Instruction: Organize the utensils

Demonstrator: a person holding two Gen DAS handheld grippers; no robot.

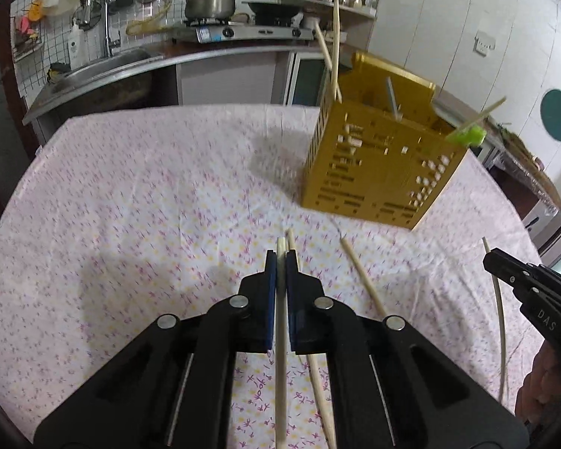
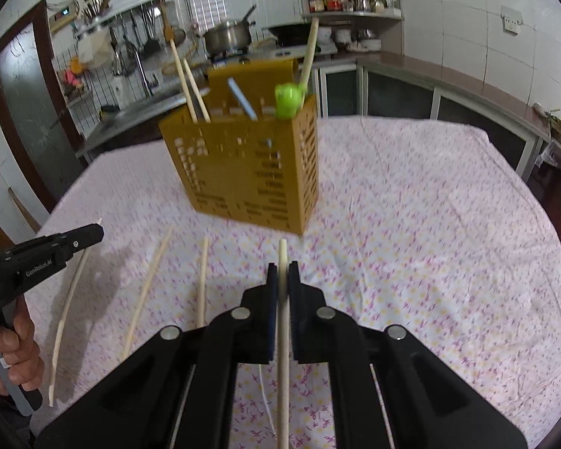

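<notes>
Two tools are showing, the left tool (image 1: 279,262) and the right tool (image 2: 282,273), each clamping one piece: the left-held chopstick (image 1: 280,355) and the right-held chopstick (image 2: 283,355). Two more are lying on the tabletop (image 2: 430,224) to the left of the right tool: a first loose chopstick (image 2: 146,292) and a second loose chopstick (image 2: 204,280). One golden holder (image 2: 243,172) is standing ahead of the right tool, carrying four things: two standing chopsticks (image 2: 185,82), one blue-grey handle (image 2: 243,99) and one green-headed utensil (image 2: 288,99).

Pale chopsticks (image 2: 146,292) lie loose before the upright gold utensil holder (image 2: 243,172)
</notes>
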